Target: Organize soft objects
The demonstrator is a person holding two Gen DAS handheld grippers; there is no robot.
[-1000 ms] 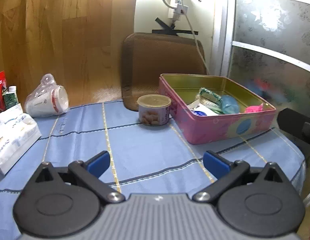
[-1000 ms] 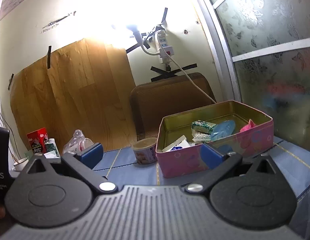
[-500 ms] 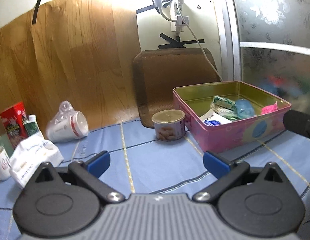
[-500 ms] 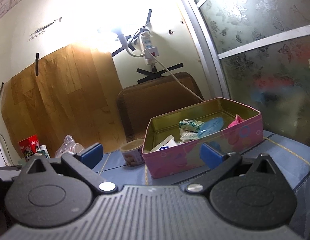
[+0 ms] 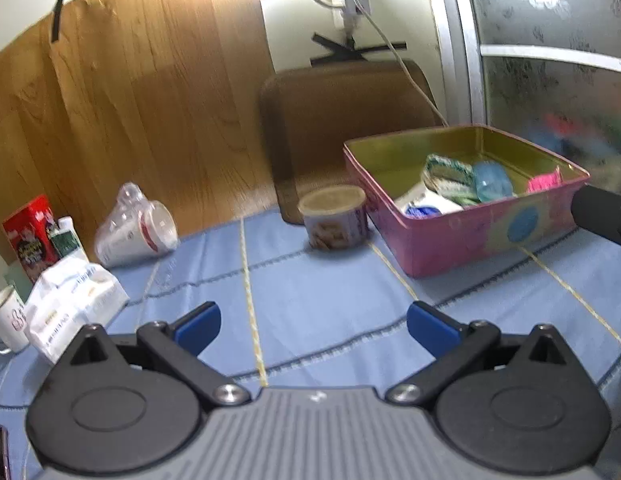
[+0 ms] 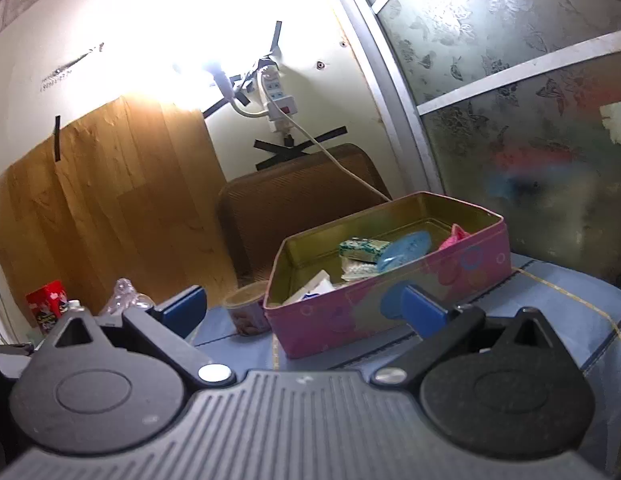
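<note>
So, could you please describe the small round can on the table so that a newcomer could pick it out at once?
Start at the pink rectangular tin box on the blue checked tablecloth. Just off its left corner, in front of the brown woven panel leaning on the wall, stands the small round can. Unlike the plastic-wrapped paper cup lying on its side further left, it is upright, squat and tan-lidded.

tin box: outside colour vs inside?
The tin box is pink outside with blue circle prints, gold-green inside. The left wrist view shows it best.
</note>
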